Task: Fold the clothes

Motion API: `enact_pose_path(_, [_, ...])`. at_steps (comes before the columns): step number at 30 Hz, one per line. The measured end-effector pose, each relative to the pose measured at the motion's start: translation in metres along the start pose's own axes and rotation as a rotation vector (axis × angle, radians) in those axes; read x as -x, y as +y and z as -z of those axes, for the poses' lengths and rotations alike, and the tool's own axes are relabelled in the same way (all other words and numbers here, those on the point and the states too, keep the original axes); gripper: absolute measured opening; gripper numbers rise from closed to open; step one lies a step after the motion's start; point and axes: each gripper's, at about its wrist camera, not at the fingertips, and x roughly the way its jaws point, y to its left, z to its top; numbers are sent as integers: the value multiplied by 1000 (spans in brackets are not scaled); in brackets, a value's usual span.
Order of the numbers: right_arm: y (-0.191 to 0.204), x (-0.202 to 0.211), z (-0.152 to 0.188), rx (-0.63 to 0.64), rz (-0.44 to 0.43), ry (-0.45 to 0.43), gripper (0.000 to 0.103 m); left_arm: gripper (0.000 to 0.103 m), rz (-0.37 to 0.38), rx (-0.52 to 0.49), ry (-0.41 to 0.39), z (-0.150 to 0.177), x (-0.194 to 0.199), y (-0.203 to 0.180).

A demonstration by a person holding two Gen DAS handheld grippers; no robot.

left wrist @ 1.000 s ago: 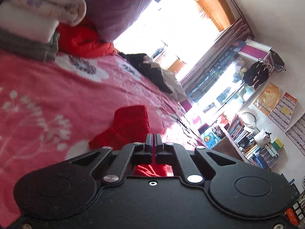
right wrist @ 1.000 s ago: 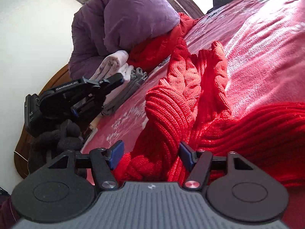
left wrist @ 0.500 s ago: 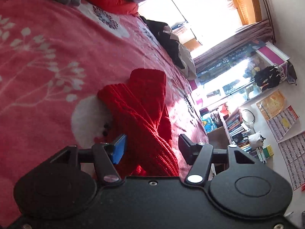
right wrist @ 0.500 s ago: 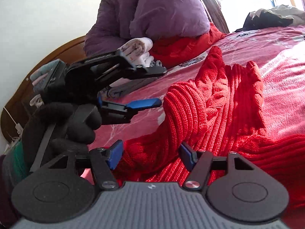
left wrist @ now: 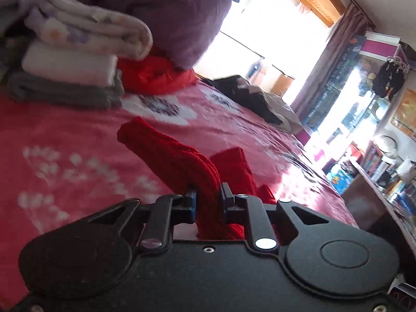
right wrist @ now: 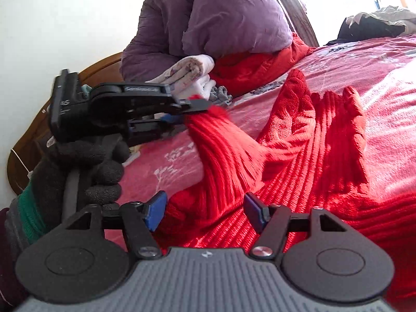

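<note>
A red knitted sweater (right wrist: 312, 156) lies crumpled on the pink flowered bedspread (right wrist: 377, 78). My left gripper (left wrist: 208, 195) has its jaws closing, and its pads pinch a thick fold of the red sweater (left wrist: 169, 153). In the right wrist view that left gripper (right wrist: 192, 111), held by a black-gloved hand (right wrist: 85, 161), lifts the sweater's edge off the bed. My right gripper (right wrist: 206, 210) stands open low over the sweater's ribbed body; knit shows between its blue pads, which do not press on it.
A stack of folded clothes (left wrist: 67, 72) sits at the head of the bed beside a purple duvet (left wrist: 169, 13) and a red jacket (left wrist: 153, 75). Dark clothes (left wrist: 249, 96) lie farther along. A bookshelf (left wrist: 384, 166) stands beyond the bed's edge. A wooden headboard (right wrist: 26, 143) is at left.
My left gripper opened over the sweater, then closed on a fold and raised it. The right gripper rolled earlier, stays open, and has barely moved since.
</note>
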Motion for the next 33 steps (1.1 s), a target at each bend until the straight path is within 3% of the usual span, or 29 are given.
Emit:
enact_pose_path(3, [8,-5,-3,10,-24,0,66,15,-184,-127,-84,-3,31,5])
enact_pose_path(6, [17,-13,-4,29,-40,10,66,15,-375,-237,-112,-2,44,12])
enact_pose_path(11, [26,-24,-2,45,-47,31,66,15,-493,-266,-25,1,16,42])
enact_pose_path(12, [27,-26,-2,48,-44,36,66,19,-493,-277,17,3,4,48])
enact_pose_path(13, [27,-27,-1,51,-39,41,66,34,-467,-255,49,3,-3,57])
enact_pose_path(15, [25,-29,1,51,-26,49,66,47,-391,-157,70,1,-5,75])
enact_pose_path(17, [20,-29,1,40,-10,49,66,47,-355,-58,7,-8,12,89])
enact_pose_path(20, [14,-29,1,16,6,40,66,47,-395,-26,-51,-18,30,109])
enact_pose_path(23, [10,-29,0,0,12,35,66,45,-431,123,-32,-21,41,148])
enact_pose_path(27, [10,-32,0,2,9,44,66,44,-367,356,17,-11,43,195])
enact_pose_path(29, [12,-35,1,12,3,53,66,42,-350,381,38,-6,34,204])
enact_pose_path(31, [13,-38,2,15,5,61,66,41,-307,369,5,-6,27,200])
enact_pose_path(33, [13,-42,2,19,7,69,66,41,-291,271,-13,-7,14,185])
